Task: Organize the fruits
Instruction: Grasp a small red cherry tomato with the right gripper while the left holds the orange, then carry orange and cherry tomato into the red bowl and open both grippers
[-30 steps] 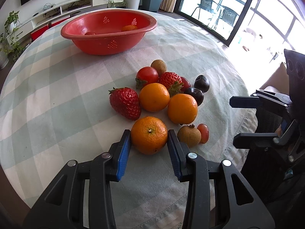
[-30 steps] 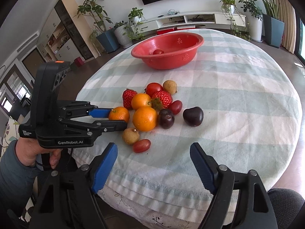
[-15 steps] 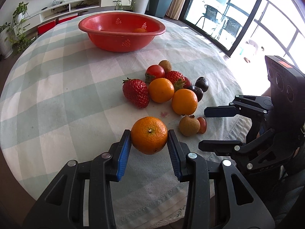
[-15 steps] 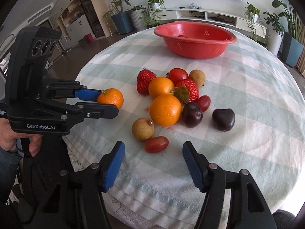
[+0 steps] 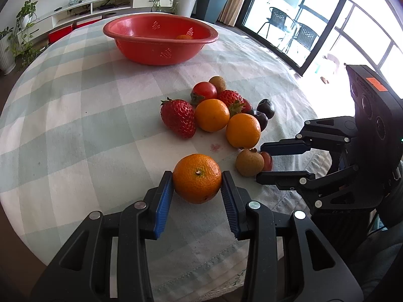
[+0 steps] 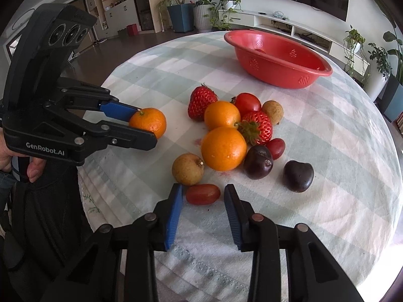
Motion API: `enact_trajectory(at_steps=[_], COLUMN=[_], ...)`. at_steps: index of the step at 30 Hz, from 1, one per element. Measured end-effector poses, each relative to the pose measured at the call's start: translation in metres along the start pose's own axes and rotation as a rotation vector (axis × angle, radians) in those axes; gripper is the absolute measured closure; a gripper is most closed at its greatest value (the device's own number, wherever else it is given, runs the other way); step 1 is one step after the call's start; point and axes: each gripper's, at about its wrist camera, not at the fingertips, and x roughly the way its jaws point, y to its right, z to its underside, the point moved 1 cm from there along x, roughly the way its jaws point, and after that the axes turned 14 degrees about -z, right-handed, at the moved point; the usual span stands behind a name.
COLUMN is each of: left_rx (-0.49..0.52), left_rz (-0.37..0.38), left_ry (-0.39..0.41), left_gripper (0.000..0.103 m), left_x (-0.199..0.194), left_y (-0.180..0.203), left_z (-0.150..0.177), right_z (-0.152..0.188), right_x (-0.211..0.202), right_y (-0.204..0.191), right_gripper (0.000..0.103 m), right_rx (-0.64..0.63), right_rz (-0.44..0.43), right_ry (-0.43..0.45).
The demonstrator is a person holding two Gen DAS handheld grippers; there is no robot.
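Mandarin (image 5: 197, 178), gripped between the blue pads of the left gripper (image 5: 197, 188), sits just clear of the fruit pile, on the side away from the red colander (image 5: 161, 40). Its stem end faces up and toward the camera; the fruit is near round, with no long axis to speak of. The carry step looks in hand: the next move calls for crossing over the pile to the colander, where a few fruits already lie, and letting go above its rim. The right gripper (image 6: 202, 202), jaws spread moderately, brackets a red grape (image 6: 203, 194) on the pile's near edge, pads not yet touching it. The grape lies on its side, long axis running across the gap between the pads.
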Motion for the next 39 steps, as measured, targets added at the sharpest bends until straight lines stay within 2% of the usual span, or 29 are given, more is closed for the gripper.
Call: enact_trajectory(at_steps=[7,19,28,33,39], left_rx=[0.002,-0.002,-0.01,-0.013,0.015], left_rz=[0.0,-0.001,0.004,-0.005,-0.043], left_ry=[-0.001,0.001,0.021,0.051,0.114], left_gripper=[0.067,0.067,0.067,0.067,0.067], left_x=[0.001,0.001,-0.007,-0.018,-0.034], left_y=[0.002,0.002,-0.001,-0.009,-0.02], left_z=[0.001,0.001,-0.003,-0.019,-0.062], right_z=[0.0,0.003,0.003,-0.01,-0.042], right_x=[0.0,-0.006,-0.032,-0.061,-0.1], right_y=[0.0,-0.001,0.01,0.029,0.059], right_gripper=[0.073,0.074,0.074,0.074,0.074], right_rx=[-0.004,0.013,0.071,0.083,0.085], right_rz=[-0.007,-0.02,-0.045,0.003,0.08], right_ry=[-0.005,0.004,0.069,0.131,0.218])
